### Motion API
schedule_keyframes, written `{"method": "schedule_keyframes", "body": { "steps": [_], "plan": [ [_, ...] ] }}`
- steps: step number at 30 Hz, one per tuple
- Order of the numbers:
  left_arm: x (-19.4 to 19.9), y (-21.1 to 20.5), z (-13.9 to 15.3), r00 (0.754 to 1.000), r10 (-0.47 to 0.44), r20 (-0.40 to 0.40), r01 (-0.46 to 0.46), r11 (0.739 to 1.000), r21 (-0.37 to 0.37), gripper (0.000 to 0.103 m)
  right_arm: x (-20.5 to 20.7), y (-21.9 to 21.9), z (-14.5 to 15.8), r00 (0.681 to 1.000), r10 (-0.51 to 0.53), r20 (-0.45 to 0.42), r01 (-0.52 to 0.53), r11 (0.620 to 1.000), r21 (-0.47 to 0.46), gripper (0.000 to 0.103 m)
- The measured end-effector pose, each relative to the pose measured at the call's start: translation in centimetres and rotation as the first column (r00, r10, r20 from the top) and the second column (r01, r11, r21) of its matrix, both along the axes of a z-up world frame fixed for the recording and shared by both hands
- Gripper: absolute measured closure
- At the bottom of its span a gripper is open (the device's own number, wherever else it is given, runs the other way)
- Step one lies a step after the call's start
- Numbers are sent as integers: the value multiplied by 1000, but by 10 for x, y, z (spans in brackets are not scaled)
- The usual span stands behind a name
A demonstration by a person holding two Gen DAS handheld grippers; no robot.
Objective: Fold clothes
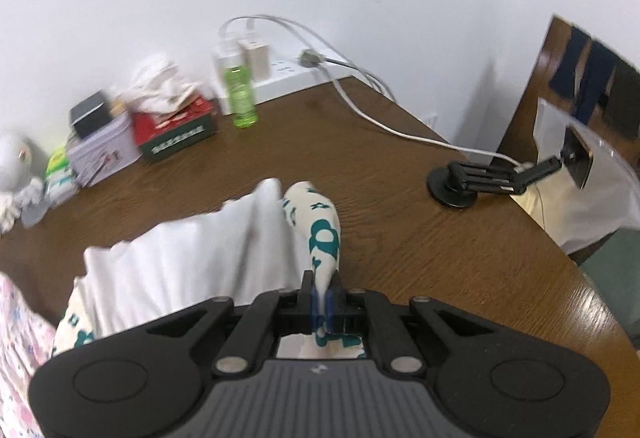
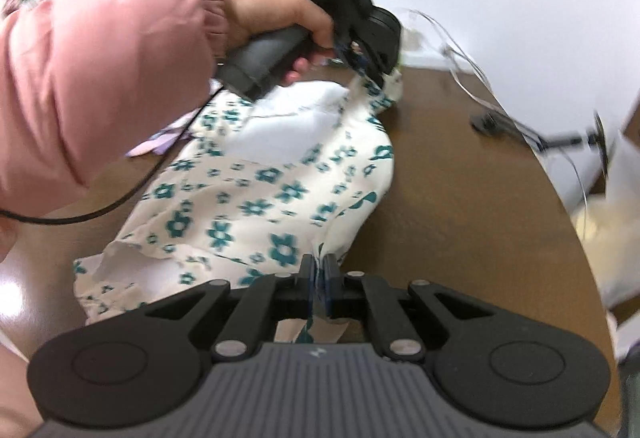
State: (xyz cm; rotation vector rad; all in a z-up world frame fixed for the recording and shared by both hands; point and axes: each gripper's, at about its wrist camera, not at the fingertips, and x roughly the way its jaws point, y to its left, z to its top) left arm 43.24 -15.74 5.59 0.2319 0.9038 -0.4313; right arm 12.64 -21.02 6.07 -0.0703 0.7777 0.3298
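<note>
A cream garment with teal flowers point(image 2: 248, 206) lies bunched on the brown wooden table point(image 2: 460, 198), its white lining point(image 1: 192, 258) turned up. My left gripper point(image 1: 322, 294) is shut on a pinched fold of the printed cloth point(image 1: 324, 238), which rises from the jaws. In the right wrist view that left gripper point(image 2: 360, 66), held by a hand in a pink sleeve point(image 2: 100, 78), grips the garment's far edge. My right gripper point(image 2: 319, 274) is shut on the garment's near edge, with cloth pinched between the blue pads.
Along the wall stand a green bottle point(image 1: 241, 94), a white power strip point(image 1: 280, 70) with chargers and cables, a red box point(image 1: 176, 130), a grey tin point(image 1: 104, 150) and tissues. A black phone stand point(image 1: 480, 178) sits near the table's right edge. A pink-patterned cloth point(image 1: 16, 338) lies at left.
</note>
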Motion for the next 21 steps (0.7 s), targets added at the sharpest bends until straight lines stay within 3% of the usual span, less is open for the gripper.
{"method": "schedule_keyframes", "body": {
  "steps": [5,10,13,21],
  "plan": [
    [0,46,-9,999,29,-36,-30,999,-39,100,-1,37,3,996,93,-8,-93,992,-82,99],
    [-1,77,-19,999,1,-49,2,999,50,100,-3,67,-1,982,179,-53,-184,975,-125,99],
    [-1,90,-23,999,-3,-47,7,997,82,100,-3,79,-5,970,219,-102,-231,965,-122,99],
    [-4,115,-42,997,30,-68,-27,998,49,100,9,93,-23,944,256,-206,-278,956,-89,98]
  ]
}}
